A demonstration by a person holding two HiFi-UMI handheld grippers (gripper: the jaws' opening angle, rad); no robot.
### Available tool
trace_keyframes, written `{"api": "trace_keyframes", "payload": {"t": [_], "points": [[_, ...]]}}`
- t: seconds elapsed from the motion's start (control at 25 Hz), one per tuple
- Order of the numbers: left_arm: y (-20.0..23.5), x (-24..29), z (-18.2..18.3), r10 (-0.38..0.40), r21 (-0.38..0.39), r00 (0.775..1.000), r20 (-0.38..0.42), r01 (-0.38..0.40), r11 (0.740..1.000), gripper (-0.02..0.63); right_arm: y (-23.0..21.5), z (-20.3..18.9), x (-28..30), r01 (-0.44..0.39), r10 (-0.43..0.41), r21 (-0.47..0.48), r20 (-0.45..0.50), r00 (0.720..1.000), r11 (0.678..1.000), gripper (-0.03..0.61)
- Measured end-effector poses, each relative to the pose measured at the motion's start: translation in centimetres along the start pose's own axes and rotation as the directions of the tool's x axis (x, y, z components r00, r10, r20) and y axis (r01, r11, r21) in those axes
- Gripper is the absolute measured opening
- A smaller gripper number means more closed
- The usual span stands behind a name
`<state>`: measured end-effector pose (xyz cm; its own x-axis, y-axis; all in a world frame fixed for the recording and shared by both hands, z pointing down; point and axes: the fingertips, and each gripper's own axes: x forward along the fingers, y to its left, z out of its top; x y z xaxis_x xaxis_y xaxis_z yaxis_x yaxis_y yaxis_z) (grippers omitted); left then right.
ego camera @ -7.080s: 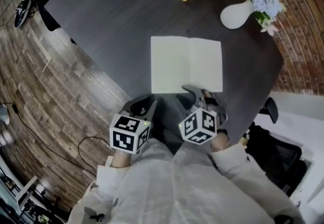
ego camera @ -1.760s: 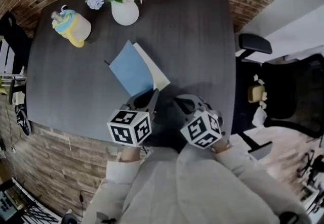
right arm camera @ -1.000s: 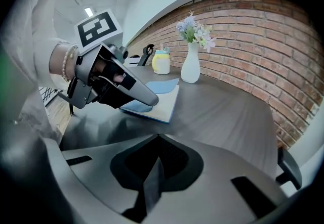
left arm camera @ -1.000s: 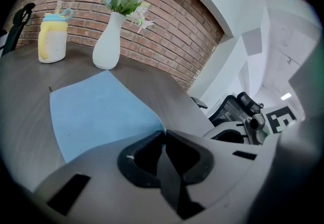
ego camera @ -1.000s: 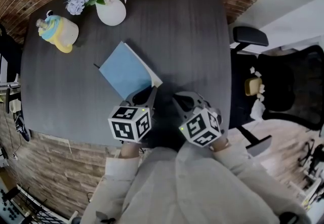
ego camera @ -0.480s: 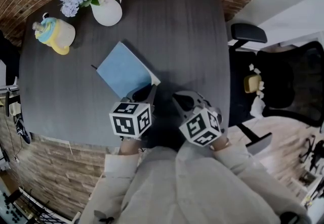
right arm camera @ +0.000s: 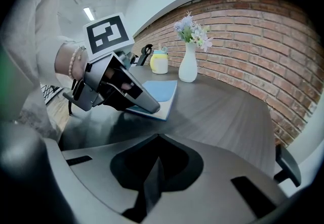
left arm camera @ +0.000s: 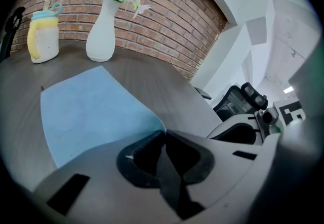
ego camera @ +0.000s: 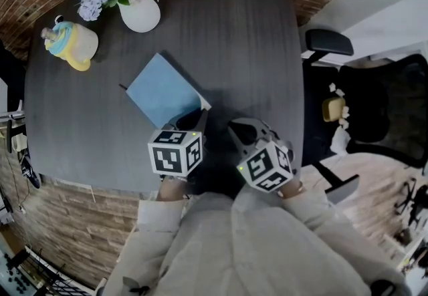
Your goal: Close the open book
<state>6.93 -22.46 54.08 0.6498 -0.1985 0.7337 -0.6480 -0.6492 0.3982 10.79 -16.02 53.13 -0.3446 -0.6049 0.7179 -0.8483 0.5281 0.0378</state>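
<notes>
Down went the blue cover since a moment ago, book (ego camera: 162, 91) closed flat on the table (ego camera: 234, 34), your left gripper (ego camera: 199, 115) pressed together at its five o'clock corner, your right gripper (ego camera: 235, 129) clamped shut, empty, alongside at four o'clock, vase (ego camera: 139, 13) at eleven.

Steep overhead plus two low close-ups

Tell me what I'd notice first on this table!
A sky-blue closed book lies in the middle of the dark table, with the left tongs at its near corner. At the far left corner stand a white vase of flowers and a yellow cup.
</notes>
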Motion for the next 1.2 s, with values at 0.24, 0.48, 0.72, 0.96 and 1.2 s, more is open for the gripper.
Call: {"api": "trace_keyframes", "payload": {"t": [0.24, 0.48, 0.72, 0.96, 1.2], "points": [[0.0, 0.3, -0.1, 0.014, 0.004, 1.0, -0.019, -0.014, 1.0, 0.029, 0.0, 0.1, -0.1, 0.001, -0.001, -0.001, -0.002, 1.0, 1.0, 0.006], [-0.1, 0.4, -0.1, 0.03, 0.021, 0.999, -0.011, -0.03, 0.999, 0.034, 0.0, 0.1, -0.3, 0.001, -0.001, -0.011, -0.004, 1.0, 1.0, 0.006], [-0.2, 0.4, -0.2, 0.042, 0.041, 0.999, -0.001, -0.042, 0.998, 0.041, 0.3, -0.4, -0.2, 0.011, -0.011, 0.003, 0.017, 1.0, 1.0, 0.006], [-0.6, 0.4, -0.2, 0.039, 0.064, 0.999, 0.009, -0.04, 0.997, 0.054, 0.4, -0.3, -0.7, 0.019, -0.019, -0.003, 0.02, 1.0, 1.0, 0.006], [-1.8, 0.3, -0.2, -0.014, 0.056, 1.0, 0.011, 0.014, 0.998, 0.135, 0.7, -0.4, -1.1, 0.024, -0.024, -0.015, 0.01, 1.0, 1.0, 0.006]]}}
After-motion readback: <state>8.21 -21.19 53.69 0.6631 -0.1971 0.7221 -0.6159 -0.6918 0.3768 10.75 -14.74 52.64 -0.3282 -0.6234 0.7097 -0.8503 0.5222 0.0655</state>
